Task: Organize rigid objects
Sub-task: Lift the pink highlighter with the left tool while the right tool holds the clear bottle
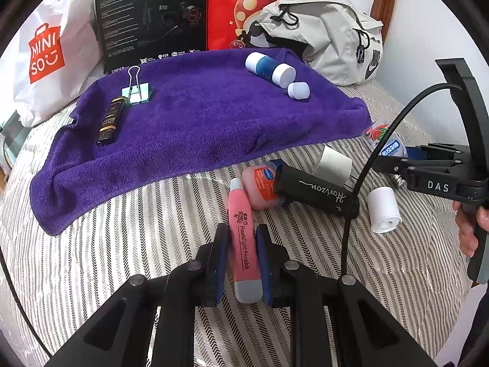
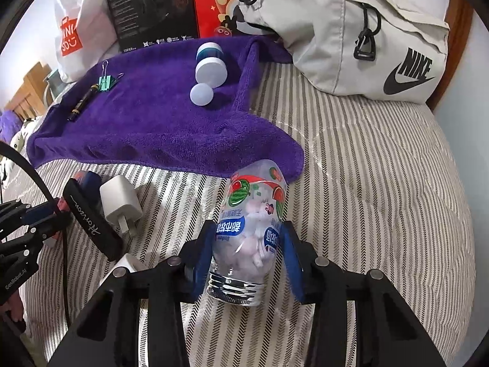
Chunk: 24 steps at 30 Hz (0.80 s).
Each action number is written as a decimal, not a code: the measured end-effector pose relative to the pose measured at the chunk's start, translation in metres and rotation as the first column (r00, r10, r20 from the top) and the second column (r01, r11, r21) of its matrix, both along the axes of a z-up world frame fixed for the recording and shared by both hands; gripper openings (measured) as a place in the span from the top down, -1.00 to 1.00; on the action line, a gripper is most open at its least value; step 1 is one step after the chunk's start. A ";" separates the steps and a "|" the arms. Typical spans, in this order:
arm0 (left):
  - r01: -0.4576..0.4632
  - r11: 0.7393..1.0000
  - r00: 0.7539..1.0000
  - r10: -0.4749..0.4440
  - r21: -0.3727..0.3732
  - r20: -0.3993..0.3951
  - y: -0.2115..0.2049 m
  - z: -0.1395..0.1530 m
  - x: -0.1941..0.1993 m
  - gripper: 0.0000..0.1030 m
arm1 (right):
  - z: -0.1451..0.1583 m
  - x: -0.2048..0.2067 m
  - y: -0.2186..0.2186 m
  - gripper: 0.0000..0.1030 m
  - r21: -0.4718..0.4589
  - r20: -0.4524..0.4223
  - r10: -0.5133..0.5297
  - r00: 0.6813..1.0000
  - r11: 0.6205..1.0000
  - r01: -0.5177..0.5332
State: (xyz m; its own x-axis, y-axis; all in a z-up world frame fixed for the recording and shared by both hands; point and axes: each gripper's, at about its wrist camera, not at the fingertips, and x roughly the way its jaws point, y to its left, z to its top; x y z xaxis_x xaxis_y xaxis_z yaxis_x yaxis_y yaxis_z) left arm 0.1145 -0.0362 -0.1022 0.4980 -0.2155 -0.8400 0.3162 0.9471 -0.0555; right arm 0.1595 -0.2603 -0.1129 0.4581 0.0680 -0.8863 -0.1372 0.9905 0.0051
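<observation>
The left gripper [image 1: 243, 263] has a pink flashlight [image 1: 243, 232] between its blue pads, which sit narrow against both flanks of the body; whether it bears the weight yet I cannot tell. The flashlight's long axis runs straight ahead along the fingers, grey end toward the camera and white tip pointing forward at the purple towel [image 1: 195, 122]. Just beyond that tip, slightly to the right, lie a pink jar [image 1: 259, 188] and a black case [image 1: 314, 194], with a white charger [image 1: 333, 163] behind them and a white roll [image 1: 383, 211] further right. The towel lies ahead and to the left of this gripper, already carrying a dark lighter [image 1: 110, 120] and a binder clip [image 1: 136, 91] on its left part, and a blue and white bottle [image 1: 270, 68] with a small white cap [image 1: 299, 90] on its right.

The right gripper [image 2: 247, 257] straddles a clear candy bottle [image 2: 252, 229] lying on the striped bedspread [image 2: 382, 183]. Its jaws stand wide, one pad on each side, the right one clearly apart from the plastic. The bottle's long axis also lines up with the fingers: the threaded open neck faces the camera and the base points ahead at the near edge of the towel, which it nearly reaches. For this gripper the towel lies directly ahead and to the left, so the coming move looks like a squeeze and a short carry forward. A grey bag [image 2: 351, 30] sits beyond, to the right.
</observation>
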 end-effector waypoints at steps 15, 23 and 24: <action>-0.005 0.999 1.000 0.004 0.037 0.002 -0.006 -0.001 0.002 0.62 | -0.001 -0.003 -0.012 0.16 0.003 -0.005 -0.023 1.000 1.000 0.023; -0.012 0.999 1.000 0.012 0.036 0.011 -0.007 -0.001 0.003 0.62 | 0.001 -0.008 -0.015 0.19 0.023 -0.004 -0.006 1.000 1.000 0.006; -0.014 1.000 1.000 0.013 0.026 0.009 -0.006 -0.001 0.003 0.63 | 0.002 -0.010 -0.015 0.19 0.029 -0.004 -0.001 1.000 1.000 0.001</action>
State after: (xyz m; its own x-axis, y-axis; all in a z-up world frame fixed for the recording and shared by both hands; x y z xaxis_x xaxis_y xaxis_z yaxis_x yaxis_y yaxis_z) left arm 0.1174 -0.0418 -0.1031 0.5082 -0.1866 -0.8408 0.3039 0.9523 -0.0277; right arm 0.1496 -0.2757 -0.1111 0.4548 0.0929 -0.8857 -0.1363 0.9901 0.0339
